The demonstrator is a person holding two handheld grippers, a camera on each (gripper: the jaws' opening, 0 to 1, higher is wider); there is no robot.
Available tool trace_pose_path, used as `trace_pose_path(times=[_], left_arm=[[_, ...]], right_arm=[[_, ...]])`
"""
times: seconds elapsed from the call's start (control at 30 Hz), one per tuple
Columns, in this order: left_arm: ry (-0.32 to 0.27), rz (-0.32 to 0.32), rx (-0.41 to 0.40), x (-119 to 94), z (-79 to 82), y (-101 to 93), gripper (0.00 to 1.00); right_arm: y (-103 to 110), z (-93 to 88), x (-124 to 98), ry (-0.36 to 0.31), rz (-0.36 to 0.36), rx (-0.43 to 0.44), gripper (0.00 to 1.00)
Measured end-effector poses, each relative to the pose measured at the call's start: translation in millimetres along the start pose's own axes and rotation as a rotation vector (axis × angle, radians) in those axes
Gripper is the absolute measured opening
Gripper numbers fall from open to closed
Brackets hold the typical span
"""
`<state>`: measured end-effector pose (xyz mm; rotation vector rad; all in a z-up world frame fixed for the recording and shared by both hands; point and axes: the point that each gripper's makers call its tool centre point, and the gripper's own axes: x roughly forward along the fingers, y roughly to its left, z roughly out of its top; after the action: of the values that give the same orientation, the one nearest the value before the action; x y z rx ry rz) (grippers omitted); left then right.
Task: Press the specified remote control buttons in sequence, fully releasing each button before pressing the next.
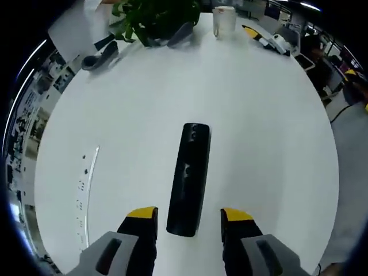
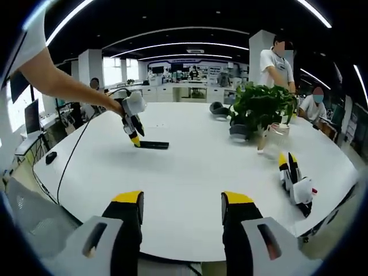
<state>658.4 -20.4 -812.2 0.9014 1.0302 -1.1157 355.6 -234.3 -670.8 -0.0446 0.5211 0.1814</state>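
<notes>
A long black remote control [image 1: 188, 178] lies flat on the white table [image 1: 259, 144], its near end between my left gripper's [image 1: 189, 221] yellow-tipped fingers. The left gripper is open, with the jaws on either side of the remote and not touching it. In the right gripper view the remote [image 2: 152, 145] lies far off on the table, with the left gripper [image 2: 133, 131] held by a person's arm [image 2: 69, 86] just above its left end. My right gripper [image 2: 181, 208] is open over the near table edge, with nothing between its fingers.
A potted plant [image 2: 261, 106] stands mid-table with grey objects [image 2: 218, 108] near it and a clear cup [image 2: 270, 141] beside it. A spare yellow-tipped gripper [image 2: 294, 175] lies at the right. A cable [image 2: 75, 152] runs along the left. People stand behind the table.
</notes>
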Motion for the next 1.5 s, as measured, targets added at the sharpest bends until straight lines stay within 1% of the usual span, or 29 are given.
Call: trace_pose_path(times=[0.13,0.2,0.37,0.43,0.57,0.6,0.8,0.93,1.03,1.17,1.23,1.5], left_arm=[[0.011,-0.01,-0.004,7.5,-3.2,1.7,0.44],[0.019,-0.013,-0.006,10.6,-5.2,2.4,0.42],[0.044,-0.031,-0.002,15.5,-10.3,-1.6,0.41],[0.047,-0.035,-0.008,16.7,-10.8,-2.2,0.4],[0.053,-0.055,-0.015,16.6,-10.6,-6.7,0.35],[0.054,-0.059,-0.025,16.5,-10.9,-8.0,0.35],[0.065,-0.054,-0.023,16.5,-10.8,-7.7,0.35],[0.049,-0.053,-0.014,16.0,-11.6,-9.0,0.33],[0.011,-0.05,-0.019,14.9,-12.2,-11.0,0.31],[-0.009,-0.046,-0.026,14.8,-11.8,-14.0,0.26],[-0.009,-0.041,-0.037,15.0,-11.4,-15.2,0.24],[-0.001,-0.019,-0.06,14.7,-11.5,-17.0,0.24]], right_arm=[[-0.7,-0.3,0.2,0.003,-0.005,0.003,0.56],[-1.9,-0.4,0.3,0.005,-0.011,0.004,0.55],[-4.4,0.4,-0.3,0.003,-0.023,0.014,0.55],[-3.7,0.3,-0.3,0.004,-0.021,0.012,0.55],[-3.8,0.8,-0.7,0.002,-0.022,0.009,0.54],[-3.9,1.1,-0.9,0.0,-0.022,0.011,0.54],[-2.1,2.3,-1.1,-0.005,-0.014,0.007,0.54],[-1.5,1.8,-1.3,-0.004,-0.011,0.001,0.53],[0.5,2.3,-1.5,-0.006,-0.004,-0.008,0.53],[0.7,4.4,-2.8,-0.019,0.0,-0.004,0.53],[0.3,4.1,-2.7,-0.018,-0.001,-0.001,0.53],[0.7,5.8,-3.7,-0.028,0.002,0.0,0.51]])
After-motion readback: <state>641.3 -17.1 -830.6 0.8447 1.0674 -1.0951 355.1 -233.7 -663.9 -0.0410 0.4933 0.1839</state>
